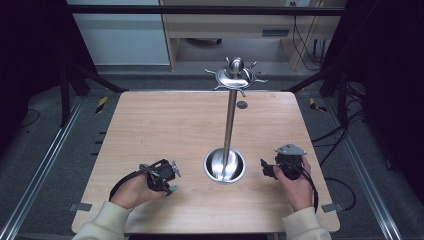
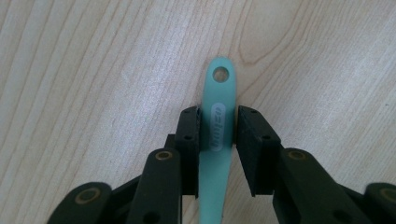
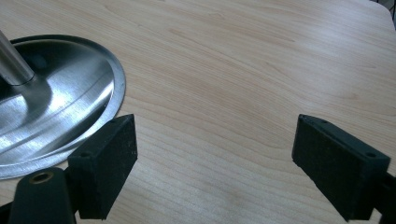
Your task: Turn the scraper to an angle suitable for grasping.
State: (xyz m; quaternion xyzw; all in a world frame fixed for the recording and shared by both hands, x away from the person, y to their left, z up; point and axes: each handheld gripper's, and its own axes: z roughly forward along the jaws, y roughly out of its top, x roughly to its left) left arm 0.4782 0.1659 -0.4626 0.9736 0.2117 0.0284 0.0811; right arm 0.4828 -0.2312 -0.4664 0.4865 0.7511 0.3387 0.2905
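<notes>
- Mint-green flat handle [image 2: 218,135], a hole near its rounded tip, lay on the wooden table [image 1: 165,125]. The left gripper [image 2: 218,133] had its two jaws closed against the handle's sides, partway down from the hole.
- In the high view a small green tip [image 1: 173,189] showed just below the left gripper [image 1: 167,175], near the table's near-left part. The rest of the tool was hidden under the gripper and left hand [image 1: 134,191]; what kind of tool it was could not be made out.
- The handle's lower end ran off the bottom of the left gripper view, between the jaws.
- Steel stand [image 1: 230,125] at centre: round dished base [image 1: 225,165] on the table, upright pole, hooked crown [image 1: 235,77] at top, over the far edge.
- Right gripper [image 1: 270,167] sat just right of the base, held by the right hand [image 1: 295,187]; jaws wide apart, nothing between them.
- In the right gripper view the base rim [image 3: 116,84] lay close beside one jaw; whether they touched was unclear. Bare wood filled the gap [image 3: 215,154].
- Open tabletop on the far left and far right; both hands worked near the near edge.
- Small dark disc [image 1: 242,104] on the far table, too small to identify.
</notes>
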